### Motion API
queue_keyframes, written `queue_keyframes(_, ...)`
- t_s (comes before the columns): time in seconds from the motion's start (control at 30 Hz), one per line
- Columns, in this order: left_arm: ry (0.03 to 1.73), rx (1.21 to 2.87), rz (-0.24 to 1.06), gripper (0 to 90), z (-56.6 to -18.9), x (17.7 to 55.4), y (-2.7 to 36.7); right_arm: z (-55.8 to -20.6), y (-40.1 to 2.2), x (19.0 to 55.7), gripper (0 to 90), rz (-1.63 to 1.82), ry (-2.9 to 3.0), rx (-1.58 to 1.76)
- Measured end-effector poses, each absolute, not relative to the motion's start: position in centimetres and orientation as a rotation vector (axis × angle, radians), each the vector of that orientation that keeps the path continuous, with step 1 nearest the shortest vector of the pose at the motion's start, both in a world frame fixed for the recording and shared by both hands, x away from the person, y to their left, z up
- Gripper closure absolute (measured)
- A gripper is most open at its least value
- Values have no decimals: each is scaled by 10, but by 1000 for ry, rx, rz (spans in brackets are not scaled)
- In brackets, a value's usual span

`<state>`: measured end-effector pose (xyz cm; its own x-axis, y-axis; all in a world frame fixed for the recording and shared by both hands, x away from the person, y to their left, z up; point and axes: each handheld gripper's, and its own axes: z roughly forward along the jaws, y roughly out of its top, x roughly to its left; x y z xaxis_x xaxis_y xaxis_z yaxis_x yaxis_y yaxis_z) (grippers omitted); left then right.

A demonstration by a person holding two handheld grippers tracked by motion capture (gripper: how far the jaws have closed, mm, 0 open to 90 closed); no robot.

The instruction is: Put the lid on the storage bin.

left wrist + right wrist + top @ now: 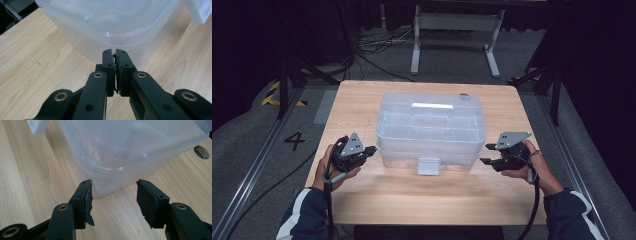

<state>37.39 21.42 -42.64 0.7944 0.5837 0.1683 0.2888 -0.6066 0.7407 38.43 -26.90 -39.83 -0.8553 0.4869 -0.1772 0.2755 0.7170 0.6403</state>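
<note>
Left gripper at lower left of the high view: jaws together, nothing between them, tips just short of the clear plastic box corner. Right gripper at lower right: jaws apart, empty, aimed at the opposite corner of the box, not touching. Box lidded, centre frame on the wooden table, front latch facing the bottom edge.
</note>
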Motion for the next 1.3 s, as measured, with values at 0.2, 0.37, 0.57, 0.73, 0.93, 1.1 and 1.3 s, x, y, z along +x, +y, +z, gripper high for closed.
queue_keyframes(0.2,649,2259,523,810,-429,372,214,-400,-269,384,425,875,2589,598)
queue_keyframes(0.37,662,2273,536,697,-431,371,214,-400,-269,382,398,865,2580,599)
queue_keyframes(0.57,701,2311,571,561,-437,370,211,-400,-270,381,395,852,2570,597)
queue_keyframes(0.73,714,2320,575,463,-441,368,210,-400,-272,378,381,851,2573,595)
queue_keyframes(0.93,715,2357,550,360,-447,367,207,-403,-276,374,375,831,2563,597)
queue_keyframes(1.1,716,2384,553,308,-453,365,204,-404,-282,373,369,833,2564,598)
queue_keyframes(1.3,730,2397,545,275,-458,363,205,-409,-289,371,361,846,2568,616)
